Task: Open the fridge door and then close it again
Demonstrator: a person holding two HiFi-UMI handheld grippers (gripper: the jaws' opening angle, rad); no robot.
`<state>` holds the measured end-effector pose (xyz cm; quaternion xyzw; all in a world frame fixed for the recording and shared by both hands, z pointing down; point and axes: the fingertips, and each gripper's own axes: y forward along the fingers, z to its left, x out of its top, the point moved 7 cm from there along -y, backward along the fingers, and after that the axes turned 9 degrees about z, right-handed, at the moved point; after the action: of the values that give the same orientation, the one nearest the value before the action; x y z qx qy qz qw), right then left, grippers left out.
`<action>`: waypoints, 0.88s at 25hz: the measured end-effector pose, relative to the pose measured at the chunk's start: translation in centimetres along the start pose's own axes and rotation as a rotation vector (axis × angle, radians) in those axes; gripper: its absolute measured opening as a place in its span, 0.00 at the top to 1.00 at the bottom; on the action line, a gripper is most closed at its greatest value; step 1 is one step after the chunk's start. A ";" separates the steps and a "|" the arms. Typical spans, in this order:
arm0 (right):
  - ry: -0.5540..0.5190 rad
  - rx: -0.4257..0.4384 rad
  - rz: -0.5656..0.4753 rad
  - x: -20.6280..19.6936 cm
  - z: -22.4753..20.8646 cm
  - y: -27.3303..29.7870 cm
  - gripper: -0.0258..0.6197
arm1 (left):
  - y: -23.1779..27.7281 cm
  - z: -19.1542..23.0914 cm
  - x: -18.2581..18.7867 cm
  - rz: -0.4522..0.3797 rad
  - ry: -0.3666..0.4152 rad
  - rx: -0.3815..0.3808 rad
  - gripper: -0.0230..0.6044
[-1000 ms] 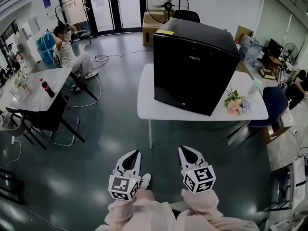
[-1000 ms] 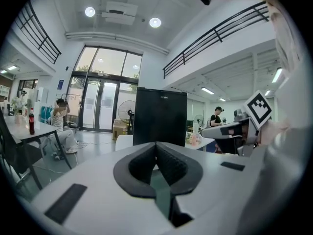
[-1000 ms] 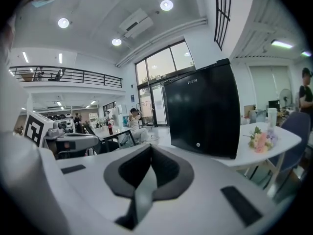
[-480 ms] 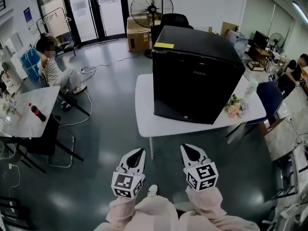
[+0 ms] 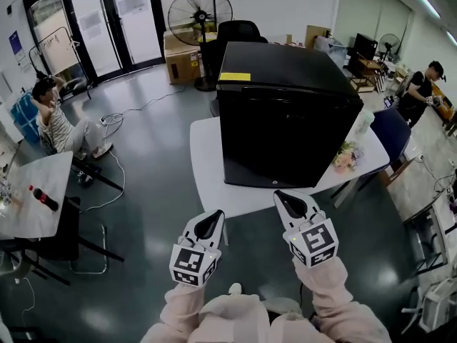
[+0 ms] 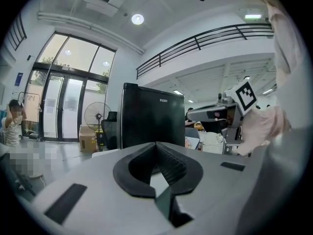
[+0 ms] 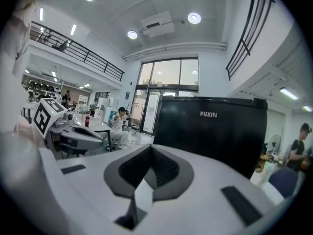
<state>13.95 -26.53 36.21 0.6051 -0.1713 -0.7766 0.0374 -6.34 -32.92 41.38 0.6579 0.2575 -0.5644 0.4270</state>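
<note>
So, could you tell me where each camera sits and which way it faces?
Head view: on the head, steeply down at the black box-shaped fridge on the white table; left gripper, right gripper, pink sleeves show.
Left gripper view: along its shut jaws towards the fridge; right gripper at right.
Right gripper view: likewise; left gripper at left.
All share the fridge.

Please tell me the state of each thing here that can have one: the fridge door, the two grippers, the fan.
fridge door: closed, no gap showing.
left gripper: shut, empty, not touching the door.
right gripper: shut, empty, not touching the door.
fan: upright on its stand; running or not, cannot tell.
</note>
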 end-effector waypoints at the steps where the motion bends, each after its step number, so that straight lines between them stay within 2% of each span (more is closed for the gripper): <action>1: -0.028 0.000 -0.012 0.8 -0.6 0.3 0.94 | 0.6 0.5 0.5 -0.008 0.015 -0.011 0.95; 5: -0.158 0.019 -0.042 4.2 -3.0 1.3 0.94 | 2.8 3.1 2.6 -0.041 0.076 -0.027 0.95; 9: -0.263 0.000 -0.051 7.0 -5.6 1.7 0.94 | 4.4 4.9 5.2 -0.082 0.137 -0.051 0.95; 13: -0.362 -0.004 -0.024 9.9 -7.3 2.8 0.94 | 5.7 6.1 7.8 -0.099 0.214 -0.076 0.95; 16: -0.410 -0.006 -0.004 12.1 -7.8 4.2 0.93 | 6.5 7.0 9.4 -0.117 0.220 -0.095 0.95; 19: -0.475 0.028 0.015 13.7 -7.8 5.8 0.85 | 7.4 7.7 10.6 -0.143 0.190 -0.121 0.95; 22: -0.576 0.055 0.069 14.8 -7.6 7.6 0.70 | 8.0 8.6 11.8 -0.185 0.148 -0.134 0.95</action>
<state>16.13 -39.22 23.29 0.3542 -0.2161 -0.9098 -0.0027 -1.52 -45.94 32.26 0.6412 0.3850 -0.5329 0.3958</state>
